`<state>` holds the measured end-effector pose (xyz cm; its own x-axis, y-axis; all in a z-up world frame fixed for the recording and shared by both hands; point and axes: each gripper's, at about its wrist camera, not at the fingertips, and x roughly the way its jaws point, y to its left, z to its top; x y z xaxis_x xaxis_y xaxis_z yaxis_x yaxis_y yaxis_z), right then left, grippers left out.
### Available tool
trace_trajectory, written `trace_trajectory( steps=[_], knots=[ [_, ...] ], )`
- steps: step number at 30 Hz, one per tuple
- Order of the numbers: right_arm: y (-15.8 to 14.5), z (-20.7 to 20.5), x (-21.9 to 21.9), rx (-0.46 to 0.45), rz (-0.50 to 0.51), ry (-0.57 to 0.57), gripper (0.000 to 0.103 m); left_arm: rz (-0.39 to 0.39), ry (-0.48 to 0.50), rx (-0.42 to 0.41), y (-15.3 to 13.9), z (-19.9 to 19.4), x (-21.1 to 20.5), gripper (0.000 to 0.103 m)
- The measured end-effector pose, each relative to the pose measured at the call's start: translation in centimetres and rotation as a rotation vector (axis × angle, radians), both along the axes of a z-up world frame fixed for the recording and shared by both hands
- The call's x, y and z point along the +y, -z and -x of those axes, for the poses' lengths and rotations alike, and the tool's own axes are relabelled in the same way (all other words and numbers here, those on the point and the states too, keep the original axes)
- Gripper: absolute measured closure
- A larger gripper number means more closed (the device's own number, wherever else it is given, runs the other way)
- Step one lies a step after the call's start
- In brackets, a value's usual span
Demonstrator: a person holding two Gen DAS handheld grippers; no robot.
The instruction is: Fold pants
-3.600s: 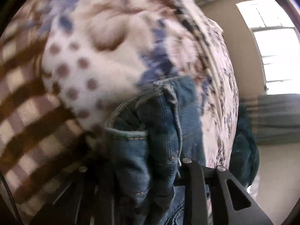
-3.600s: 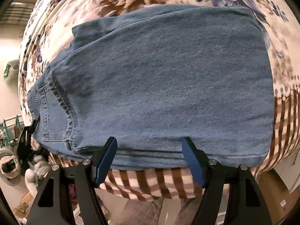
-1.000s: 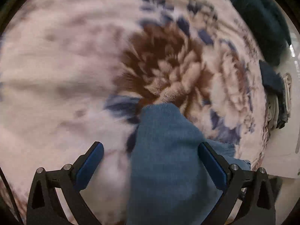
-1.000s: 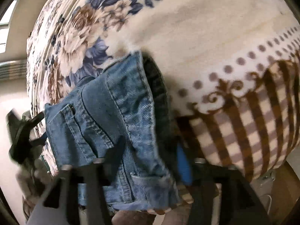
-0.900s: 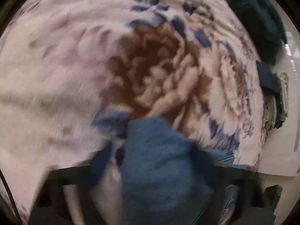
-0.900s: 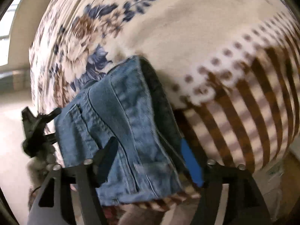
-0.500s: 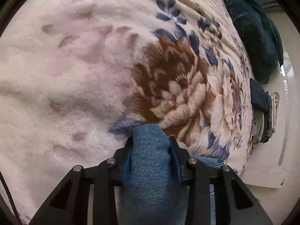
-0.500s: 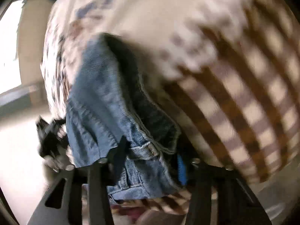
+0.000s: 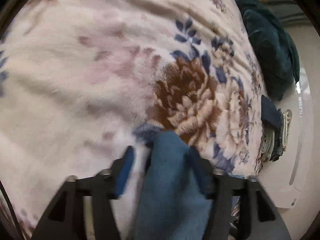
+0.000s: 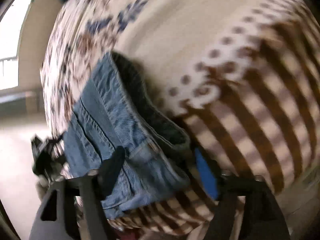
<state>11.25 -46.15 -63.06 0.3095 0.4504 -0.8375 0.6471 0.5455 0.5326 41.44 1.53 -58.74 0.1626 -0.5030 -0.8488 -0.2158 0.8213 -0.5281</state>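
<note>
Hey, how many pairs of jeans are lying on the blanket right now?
1: the jeans on the blanket, right before both cameras. The folded stack at its far edge may hide more.

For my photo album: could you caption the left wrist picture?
Left gripper open around a fold of blue jeans on a floral blanket.

A bed is covered by a fleece blanket [image 9: 100, 70], cream with brown and blue flowers and a brown checked border. At its far edge lies a dark teal cover [image 9: 268, 56]; beside that, stacked folded clothes [image 9: 276, 132]. Past the blanket's edge, a bright window [image 10: 10, 46] and pale floor [image 10: 16, 160].
</note>
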Motion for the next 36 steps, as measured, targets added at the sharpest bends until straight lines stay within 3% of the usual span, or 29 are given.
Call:
trace_trajectory(
  steps=[2, 5, 6, 7, 8, 11, 14, 16, 17, 20, 23, 26, 29, 31, 32, 33, 34, 35, 36],
  knots=[
    [-0.9, 1.5, -0.1, -0.016, -0.027, 0.059, 0.028, 0.031, -0.007, -0.022, -1.4, 2.0, -0.1, 0.031],
    [-0.2, 2.8, 1.6, -0.024, -0.157, 0.106, 0.028, 0.049, 0.031, -0.004, -1.6, 5.1, -1.4, 0.031],
    [0.7, 2.8, 2.6, -0.024, -0.210, 0.111, 0.028, 0.034, 0.054, 0.005, -1.0, 6.0, -2.0, 0.031],
    [1.5, 2.6, 3.6, -0.014, -0.235, 0.112, 0.031, -0.029, 0.087, 0.022, -0.1, 6.7, -2.5, 0.031],
    [2.3, 2.1, 4.9, 0.007, -0.230, 0.100, 0.047, -0.091, 0.108, 0.040, 1.0, 7.2, -2.7, 0.028],
    [4.2, 1.5, 5.9, 0.114, -0.124, 0.059, 0.046, -0.058, 0.078, 0.071, 3.0, 7.7, -1.7, 0.021],
    [3.9, 1.4, 6.2, 0.046, -0.182, 0.081, 0.034, -0.043, 0.095, 0.032, 1.6, 6.9, -1.9, 0.021],
    [3.8, 1.4, 6.9, -0.050, -0.292, 0.073, 0.026, 0.048, 0.106, -0.011, 1.1, 6.9, -1.9, 0.018],
    [4.2, 1.5, 7.4, -0.060, -0.318, 0.064, 0.023, 0.090, 0.109, -0.013, 1.4, 6.9, -2.0, 0.011],
    [6.8, 0.9, 9.1, -0.083, -0.427, 0.070, 0.023, 0.201, 0.116, 0.052, 4.0, 6.9, -3.1, 0.009],
    [9.3, 0.1, 9.6, -0.123, -0.470, 0.166, 0.017, 0.201, 0.121, 0.071, 5.6, 6.9, -4.1, 0.009],
    [9.4, -1.3, 10.0, -0.204, -0.518, 0.230, 0.016, 0.171, 0.164, 0.066, 5.4, 6.5, -4.9, 0.009],
    [8.0, -2.7, 10.9, -0.253, -0.470, 0.153, 0.016, 0.176, 0.185, 0.064, 5.5, 6.3, -5.2, 0.009],
    [9.1, -3.4, 11.6, -0.206, -0.423, 0.137, 0.017, 0.173, 0.192, 0.049, 5.2, 6.6, -5.3, 0.009],
    [9.7, -3.7, 11.7, -0.197, -0.425, 0.147, 0.017, 0.171, 0.193, 0.033, 4.9, 6.7, -5.4, 0.016],
    [10.0, -3.8, 11.6, -0.195, -0.417, 0.158, 0.019, 0.167, 0.195, 0.013, 4.6, 6.8, -5.5, 0.035],
    [9.8, -4.3, 11.8, -0.178, -0.398, 0.157, 0.024, 0.146, 0.201, -0.007, 4.2, 6.9, -5.5, 0.045],
    [9.4, -4.8, 12.0, -0.174, -0.376, 0.155, 0.042, 0.139, 0.204, -0.018, 3.7, 6.9, -5.5, 0.057],
    [8.6, -5.2, 12.4, -0.170, -0.327, 0.140, 0.052, 0.142, 0.206, -0.027, 3.3, 7.0, -5.3, 0.064]
  ],
)
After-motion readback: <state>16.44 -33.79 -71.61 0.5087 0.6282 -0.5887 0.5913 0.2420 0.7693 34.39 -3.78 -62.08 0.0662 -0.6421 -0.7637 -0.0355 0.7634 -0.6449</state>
